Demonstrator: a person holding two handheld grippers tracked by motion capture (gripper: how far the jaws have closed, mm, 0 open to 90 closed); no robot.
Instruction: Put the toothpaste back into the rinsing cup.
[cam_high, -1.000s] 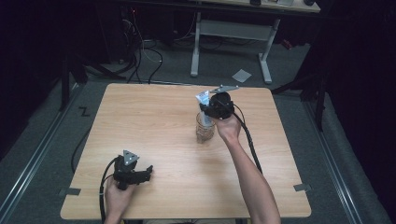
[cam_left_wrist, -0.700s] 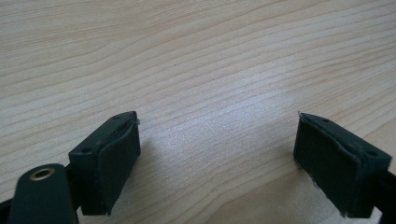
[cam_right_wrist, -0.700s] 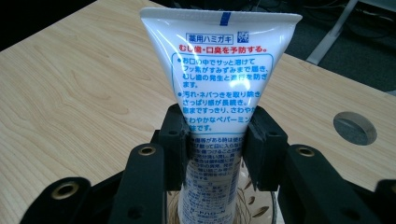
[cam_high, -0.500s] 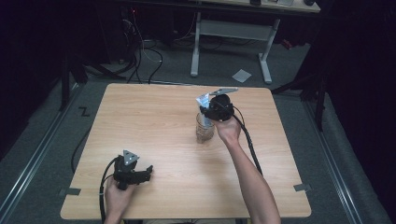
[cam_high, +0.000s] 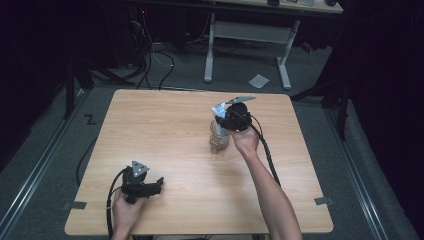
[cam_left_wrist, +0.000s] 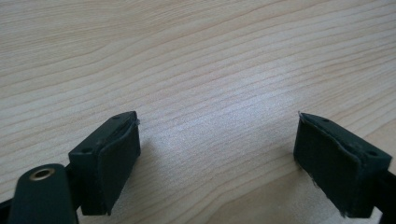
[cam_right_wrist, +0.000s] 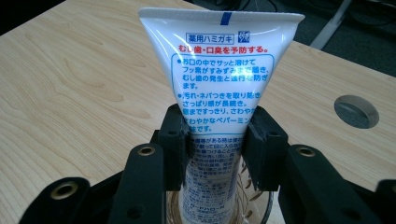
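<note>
Toward the far right of the bench (cam_high: 165, 130), my right tool (cam_high: 227, 116) is clamped on a white toothpaste tube (cam_right_wrist: 219, 70), its pads pinching the tube's middle while the lower end sits down inside a clear glass jar (cam_high: 219, 137). I judge the grip is taken mid-body and upright so the tube goes straight through the jar's mouth, crimped end up, without catching the rim; the jar stands on the bench directly below the tool. At the near left, my left tool (cam_high: 150, 186) rests low over bare wood with its jaws spread wide and nothing between them, parked well apart from the work so it stays out of the way. Against the earlier frames almost nothing differs: the tube, jar and both tools sit where they did
</note>
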